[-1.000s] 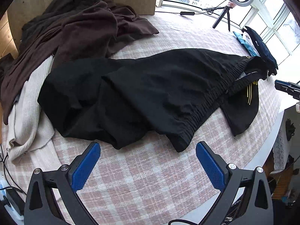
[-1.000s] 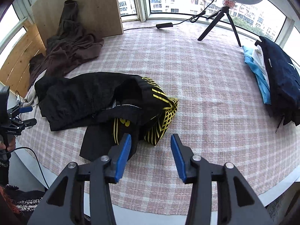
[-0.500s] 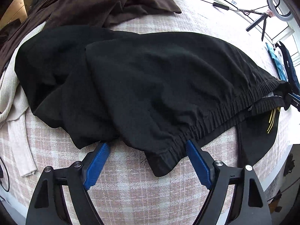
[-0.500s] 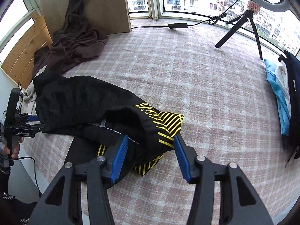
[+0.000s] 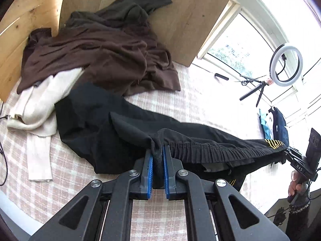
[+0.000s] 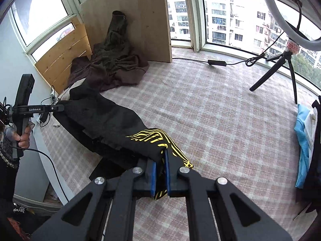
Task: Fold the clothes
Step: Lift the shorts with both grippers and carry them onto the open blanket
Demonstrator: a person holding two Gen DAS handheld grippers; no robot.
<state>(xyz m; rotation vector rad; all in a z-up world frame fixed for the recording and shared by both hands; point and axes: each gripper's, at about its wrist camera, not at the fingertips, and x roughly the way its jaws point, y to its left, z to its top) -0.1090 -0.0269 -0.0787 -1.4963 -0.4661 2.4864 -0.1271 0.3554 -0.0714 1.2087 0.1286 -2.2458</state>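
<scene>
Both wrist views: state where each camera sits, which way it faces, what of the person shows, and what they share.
Left wrist: on the left gripper, closing on the black pants' waistband, facing the brown clothes pile; the right hand shows.
Right wrist: on the right gripper, shut on the yellow-striped fabric, facing the windows; the left hand shows.
Shared: pants, pile, ring light.

Matt black cloth trousers [image 5: 200,140]; pale wood boards [image 5: 140,6].
</scene>
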